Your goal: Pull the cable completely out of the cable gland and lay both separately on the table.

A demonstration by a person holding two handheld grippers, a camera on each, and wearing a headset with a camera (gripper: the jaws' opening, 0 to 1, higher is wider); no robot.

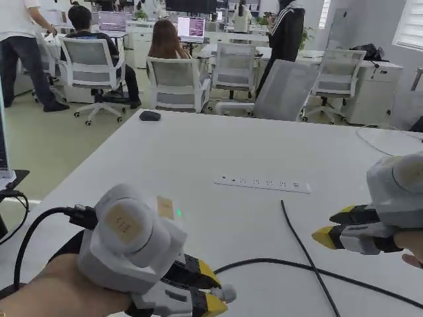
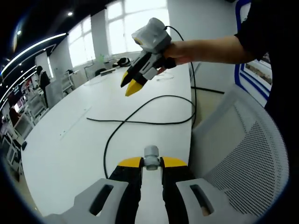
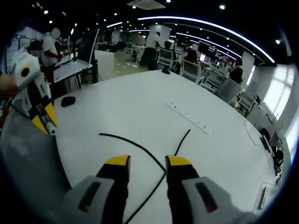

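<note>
My left gripper (image 1: 217,298) sits at the bottom left of the head view, shut on a small grey cable gland (image 1: 229,292) that sticks out past its yellow tips. In the left gripper view the gland (image 2: 151,163) is pinched between the jaws, with no cable in it. The black cable (image 1: 299,236) lies loose on the white table (image 1: 198,158), crossing over itself. My right gripper (image 1: 330,226) hovers at the right, open and empty, above the cable (image 3: 140,150). It also appears in the left gripper view, raised over the table (image 2: 133,84).
A white power strip (image 1: 262,184) lies flat across the table beyond the cable. A dark mouse (image 1: 150,115) rests near the far edge. A mesh chair (image 2: 243,149) stands close by the table. Office chairs, desks and several people are beyond.
</note>
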